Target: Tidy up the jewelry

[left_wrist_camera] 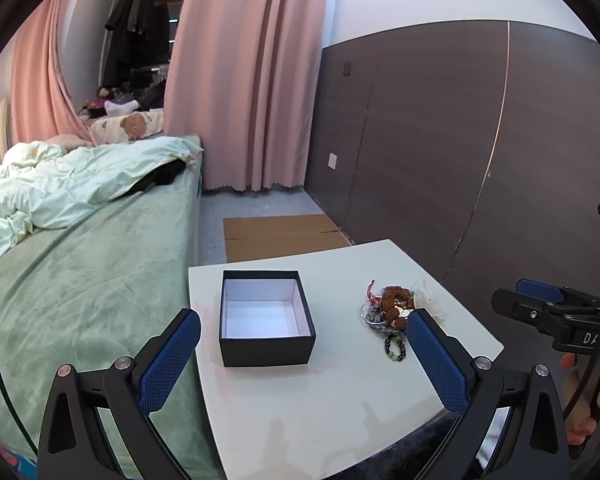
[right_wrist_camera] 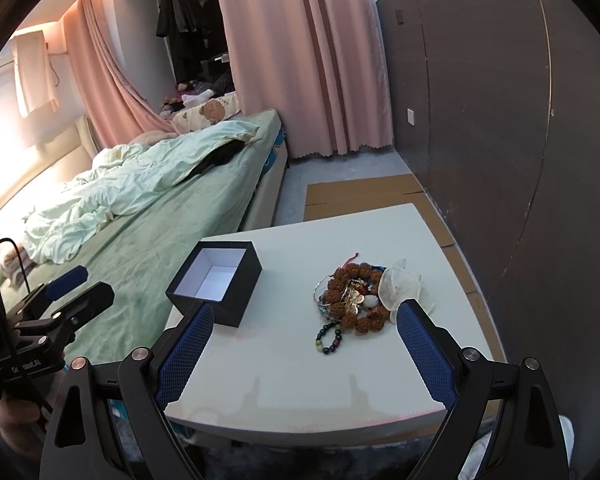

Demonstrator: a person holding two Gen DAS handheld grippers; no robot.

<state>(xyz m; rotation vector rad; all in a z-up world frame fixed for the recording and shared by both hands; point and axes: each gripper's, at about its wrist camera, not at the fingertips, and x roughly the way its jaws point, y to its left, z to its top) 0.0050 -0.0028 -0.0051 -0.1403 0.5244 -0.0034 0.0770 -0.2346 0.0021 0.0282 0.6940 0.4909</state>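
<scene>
Jewelry pile [right_wrist_camera: 352, 298] on white table [right_wrist_camera: 300, 380], just beyond right gripper [right_wrist_camera: 305, 314] jaws, both grippers' jaws wide, empty

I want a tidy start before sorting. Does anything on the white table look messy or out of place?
Yes: the jewelry lies in one tangled heap, bracelets and chains overlapping, beside a crumpled sheer pouch. A dark bead bracelet lies at the heap's near edge. The black box sits open and empty. Nothing looks broken.

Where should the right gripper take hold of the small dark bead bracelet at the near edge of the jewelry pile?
Pinch the near arc of the dark bead bracelet from above with the right gripper. It lies flat on the table, and that arc sticks out clear of the jewelry pile.
</scene>
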